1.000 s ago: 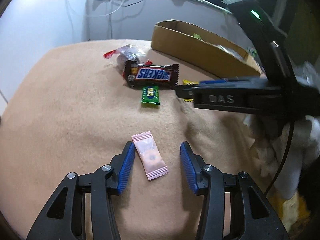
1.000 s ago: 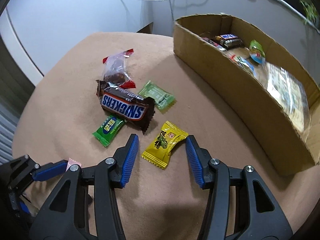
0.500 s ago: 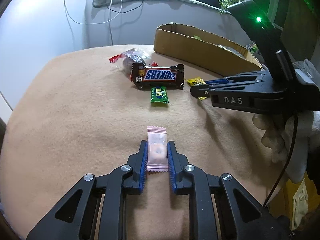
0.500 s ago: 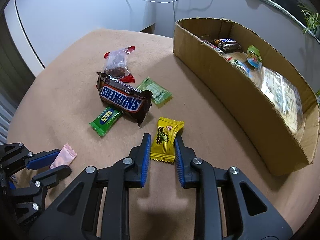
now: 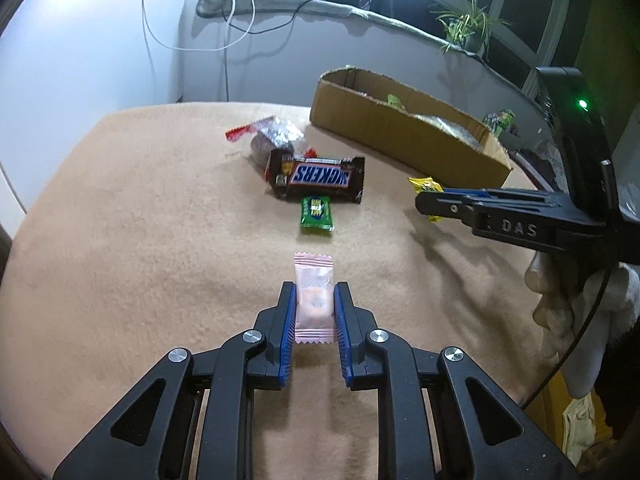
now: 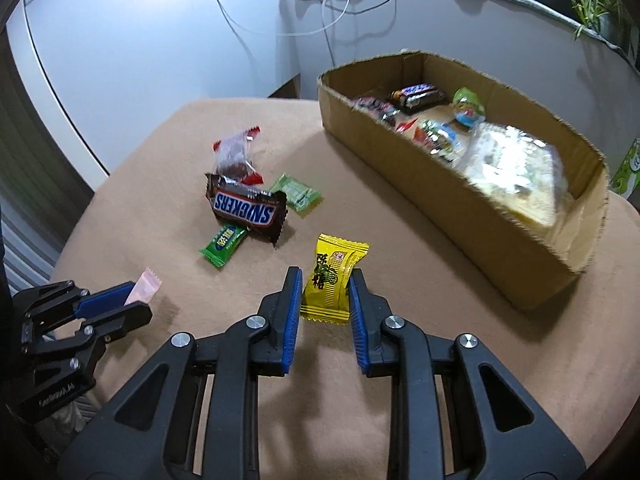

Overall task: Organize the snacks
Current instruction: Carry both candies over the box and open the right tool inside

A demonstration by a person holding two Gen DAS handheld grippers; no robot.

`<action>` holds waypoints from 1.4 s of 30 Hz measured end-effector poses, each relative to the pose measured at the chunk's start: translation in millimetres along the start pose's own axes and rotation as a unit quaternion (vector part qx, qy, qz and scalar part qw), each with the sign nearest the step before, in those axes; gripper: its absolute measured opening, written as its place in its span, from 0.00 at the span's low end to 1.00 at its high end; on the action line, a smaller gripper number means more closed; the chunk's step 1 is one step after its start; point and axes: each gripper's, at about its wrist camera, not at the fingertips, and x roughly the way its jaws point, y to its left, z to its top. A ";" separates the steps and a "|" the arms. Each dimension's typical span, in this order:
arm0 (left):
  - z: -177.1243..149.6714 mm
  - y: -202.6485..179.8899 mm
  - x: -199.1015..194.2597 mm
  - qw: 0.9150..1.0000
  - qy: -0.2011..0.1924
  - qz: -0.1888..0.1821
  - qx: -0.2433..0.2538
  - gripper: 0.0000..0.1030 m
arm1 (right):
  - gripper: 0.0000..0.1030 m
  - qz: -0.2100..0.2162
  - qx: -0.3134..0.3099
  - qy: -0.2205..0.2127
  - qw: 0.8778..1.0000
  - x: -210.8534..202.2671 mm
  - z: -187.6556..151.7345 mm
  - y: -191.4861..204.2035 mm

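Both tongs, open before, now clamp pink candy [image 5: 314, 305] and yellow candy [image 6: 330, 276].

I count six snacks outside the one cardboard box [image 6: 472, 216]: one Snickers bar [image 6: 246, 209], two green candies [image 6: 223, 245], one yellow candy [image 6: 332, 276], one pink candy [image 5: 314, 300], one clear packet [image 6: 234, 156].

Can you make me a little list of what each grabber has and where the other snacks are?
left gripper: shut on pink candy
right gripper: shut on yellow candy
still on cloth: Snickers, green candy, pale green candy, clear red-ended packet
box: open, several snacks inside
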 end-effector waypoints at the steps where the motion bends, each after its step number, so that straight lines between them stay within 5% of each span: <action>1: 2.5 -0.8 -1.3 1.000 -0.003 -0.002 0.000 0.17 | 0.23 0.000 0.001 -0.005 1.000 -5.0 0.1 -1.2; 18: 66.5 -21.0 -16.0 0.997 -0.064 -0.032 0.033 0.17 | 0.23 -0.018 0.032 -0.074 0.997 -68.2 21.5 -35.4; 42: 143.9 -62.4 24.8 0.992 -0.082 -0.054 0.084 0.17 | 0.23 -0.057 0.058 -0.090 0.993 -67.0 59.1 -95.4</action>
